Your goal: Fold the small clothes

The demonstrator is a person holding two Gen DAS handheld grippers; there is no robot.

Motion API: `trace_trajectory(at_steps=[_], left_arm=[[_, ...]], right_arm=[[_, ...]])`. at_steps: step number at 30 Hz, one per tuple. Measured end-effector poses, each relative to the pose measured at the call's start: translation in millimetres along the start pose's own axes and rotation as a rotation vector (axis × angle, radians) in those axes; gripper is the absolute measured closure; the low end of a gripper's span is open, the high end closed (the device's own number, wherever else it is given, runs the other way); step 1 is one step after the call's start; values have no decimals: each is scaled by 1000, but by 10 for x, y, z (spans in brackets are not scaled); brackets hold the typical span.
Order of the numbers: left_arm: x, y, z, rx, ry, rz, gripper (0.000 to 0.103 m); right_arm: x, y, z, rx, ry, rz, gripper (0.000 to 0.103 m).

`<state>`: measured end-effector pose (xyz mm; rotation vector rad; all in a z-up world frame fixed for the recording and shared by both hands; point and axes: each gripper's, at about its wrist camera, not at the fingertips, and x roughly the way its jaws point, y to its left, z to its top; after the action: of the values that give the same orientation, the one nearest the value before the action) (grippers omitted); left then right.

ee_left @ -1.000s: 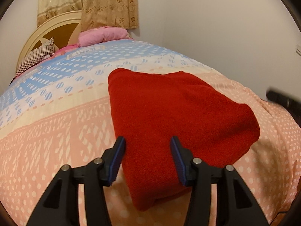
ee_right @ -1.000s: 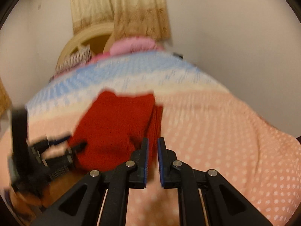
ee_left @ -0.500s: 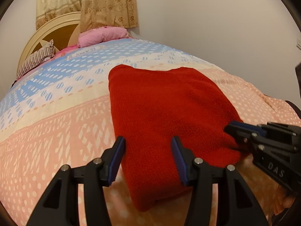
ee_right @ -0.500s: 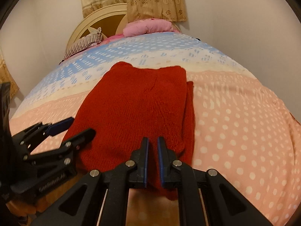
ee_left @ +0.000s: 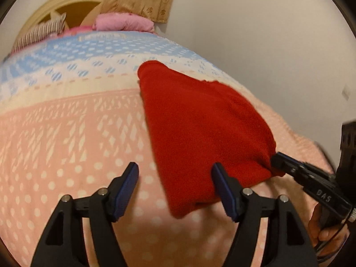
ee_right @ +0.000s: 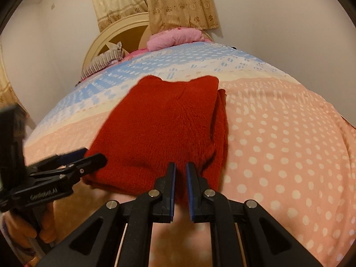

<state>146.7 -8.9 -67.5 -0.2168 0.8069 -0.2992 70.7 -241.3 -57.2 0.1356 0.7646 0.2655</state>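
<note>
A red knitted garment (ee_left: 200,129) lies folded on the bed and also shows in the right wrist view (ee_right: 164,124). My left gripper (ee_left: 174,178) is open, its fingers either side of the garment's near left edge; it shows in the right wrist view (ee_right: 89,155) at the garment's left corner. My right gripper (ee_right: 179,173) is nearly closed, pinching the garment's near edge; in the left wrist view (ee_left: 276,158) its tip grips the garment's right corner.
The bedspread (ee_right: 278,133) is pink with white dots, turning cream and blue farther away. A pink pillow (ee_right: 175,37), a striped pillow (ee_right: 102,61) and a round headboard (ee_right: 115,33) are at the far end. A wall runs along the right.
The right gripper has come in from the right and closed on the garment's near right corner. The left gripper has shifted left, toward the garment's left edge.
</note>
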Motion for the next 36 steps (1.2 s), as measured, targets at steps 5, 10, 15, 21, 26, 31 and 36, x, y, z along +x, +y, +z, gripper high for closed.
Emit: trace_trajectory(at_steps=[5, 10, 15, 21, 26, 31, 36], left_arm=[[21, 171, 351, -91, -28, -41, 32], [183, 155, 692, -87, -51, -85, 32], [560, 320, 922, -211, -7, -174, 32], [1011, 362, 759, -221, 69, -164, 33], [1005, 439, 663, -230, 39, -216, 30], [979, 421, 642, -213, 28, -231, 27], [968, 412, 654, -203, 27, -225, 27]], right_arm=[[-286, -170, 231, 60, -51, 39, 67], [-270, -433, 528, 136, -71, 62, 45], [202, -809, 814, 294, 4, 157, 45], [943, -939, 889, 335, 117, 219, 45], [1201, -995, 827, 347, 100, 281, 44], [1267, -948, 874, 310, 100, 315, 39], [1440, -818, 969, 244, 129, 264, 39]])
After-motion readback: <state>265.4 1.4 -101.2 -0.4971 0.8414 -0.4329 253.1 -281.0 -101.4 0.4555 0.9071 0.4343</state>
